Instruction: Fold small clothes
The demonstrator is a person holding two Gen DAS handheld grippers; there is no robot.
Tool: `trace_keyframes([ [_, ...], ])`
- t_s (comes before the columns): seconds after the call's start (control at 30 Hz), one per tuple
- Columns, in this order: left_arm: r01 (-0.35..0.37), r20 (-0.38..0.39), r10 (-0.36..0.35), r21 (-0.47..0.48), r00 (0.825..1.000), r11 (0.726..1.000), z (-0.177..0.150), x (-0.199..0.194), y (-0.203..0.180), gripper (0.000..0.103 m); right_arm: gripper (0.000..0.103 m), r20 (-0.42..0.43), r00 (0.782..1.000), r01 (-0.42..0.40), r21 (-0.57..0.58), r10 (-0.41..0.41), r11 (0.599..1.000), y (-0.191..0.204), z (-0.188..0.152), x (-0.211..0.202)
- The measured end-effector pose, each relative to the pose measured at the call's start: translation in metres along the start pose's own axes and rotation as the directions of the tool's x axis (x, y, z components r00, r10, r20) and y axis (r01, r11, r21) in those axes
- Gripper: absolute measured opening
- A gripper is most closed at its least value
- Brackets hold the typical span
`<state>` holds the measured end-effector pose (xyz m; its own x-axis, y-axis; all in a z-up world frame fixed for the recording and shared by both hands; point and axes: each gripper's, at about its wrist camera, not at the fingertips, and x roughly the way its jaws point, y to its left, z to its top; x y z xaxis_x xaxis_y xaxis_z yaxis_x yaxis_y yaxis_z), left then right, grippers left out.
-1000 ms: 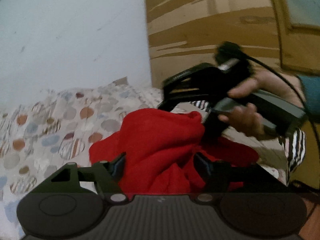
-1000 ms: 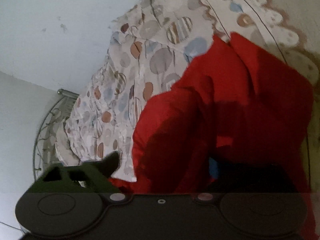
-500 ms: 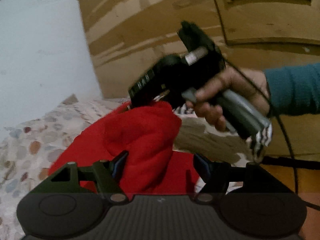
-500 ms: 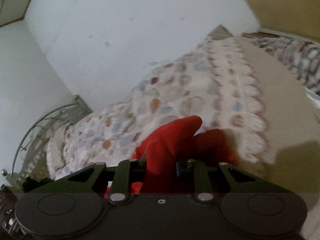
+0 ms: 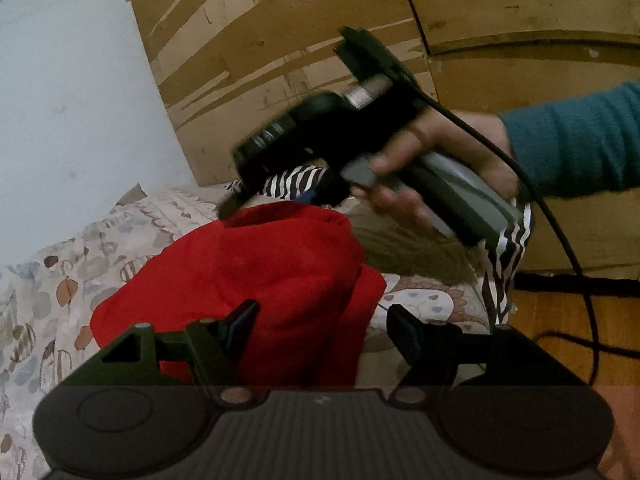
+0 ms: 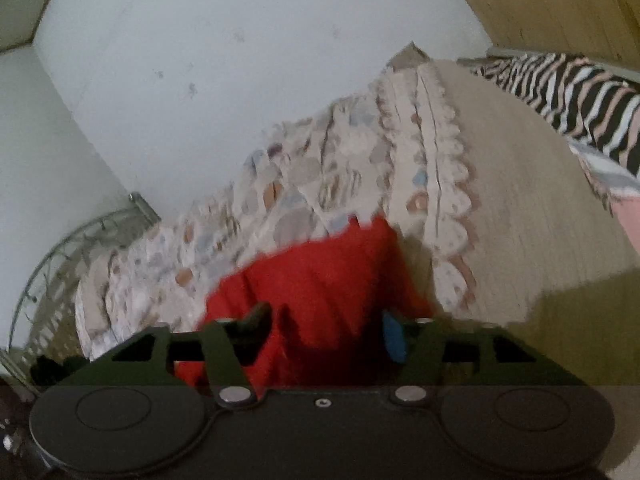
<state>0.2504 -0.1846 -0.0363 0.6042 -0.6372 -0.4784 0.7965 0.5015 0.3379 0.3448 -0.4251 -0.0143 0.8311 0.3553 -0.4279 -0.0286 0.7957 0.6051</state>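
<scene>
Your left claw is spread wide with the bunched red fleece garment sitting between the fingers, nothing pinched. Your right claw is released too, jaws apart over the same red cloth. The garment lies heaped on the bed's dotted pastel bedsheet. At about 1 o'clock of it in the left view sits a zebra-striped fabric, under your right hand.
</scene>
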Motion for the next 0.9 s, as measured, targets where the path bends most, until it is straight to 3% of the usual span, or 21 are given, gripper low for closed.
trace_keyframes([
  [0.07,-0.010,0.000,0.010,0.006,1.000,1.000,-0.001,-0.001,-0.004,0.075,0.067,0.003,1.000,-0.006,0.030,0.006,1.000,0.000,0.013,0.005],
  [0.17,-0.015,0.002,0.015,-0.011,1.000,1.000,0.000,-0.003,-0.004,0.075,0.063,-0.060,0.998,0.027,0.053,-0.024,0.998,-0.002,0.029,0.027],
  [0.23,-0.013,0.009,0.013,-0.029,1.000,1.000,-0.001,-0.004,-0.003,0.075,0.041,-0.074,0.997,0.028,0.036,-0.025,0.999,-0.002,0.036,0.038],
  [0.27,-0.013,0.013,0.013,-0.034,1.000,0.999,-0.001,-0.005,-0.003,0.075,0.024,-0.051,0.998,0.026,0.011,-0.025,1.000,0.002,0.039,0.038],
  [0.3,-0.014,0.015,0.014,-0.035,1.000,0.999,-0.002,-0.005,-0.004,0.075,0.018,-0.014,1.000,0.010,-0.023,-0.010,1.000,0.006,0.041,0.035],
  [0.4,-0.020,0.015,0.021,-0.013,1.000,1.000,-0.002,-0.003,-0.008,0.075,0.015,0.117,0.992,-0.020,-0.233,0.048,0.972,0.024,0.036,0.018],
  [0.47,-0.023,0.015,0.023,0.001,1.000,1.000,-0.003,-0.003,-0.011,0.075,0.015,0.104,0.995,0.022,-0.311,0.011,0.950,0.028,0.029,0.019],
  [0.57,-0.032,0.016,0.032,0.019,0.999,0.999,-0.003,-0.002,-0.015,0.075,0.015,0.061,0.992,0.124,-0.335,-0.109,0.934,0.019,0.020,0.027],
  [0.63,-0.032,0.014,0.032,0.024,0.999,0.999,-0.003,-0.002,-0.016,0.076,0.022,0.052,0.988,0.157,-0.326,-0.148,0.932,0.012,0.017,0.026],
  [0.73,-0.026,0.016,0.026,0.018,1.000,1.000,-0.002,-0.002,-0.015,0.084,0.035,0.038,0.989,0.149,-0.267,-0.144,0.952,0.008,0.018,0.016],
  [0.8,-0.020,0.018,0.020,0.000,1.000,1.000,-0.001,-0.002,-0.014,0.087,0.062,0.007,0.993,0.117,-0.245,-0.118,0.962,0.016,0.019,0.009],
  [0.9,-0.020,0.024,0.020,-0.025,1.000,0.999,0.002,-0.004,-0.014,0.088,0.090,-0.043,0.998,0.038,-0.252,-0.050,0.967,0.038,0.018,-0.004],
])
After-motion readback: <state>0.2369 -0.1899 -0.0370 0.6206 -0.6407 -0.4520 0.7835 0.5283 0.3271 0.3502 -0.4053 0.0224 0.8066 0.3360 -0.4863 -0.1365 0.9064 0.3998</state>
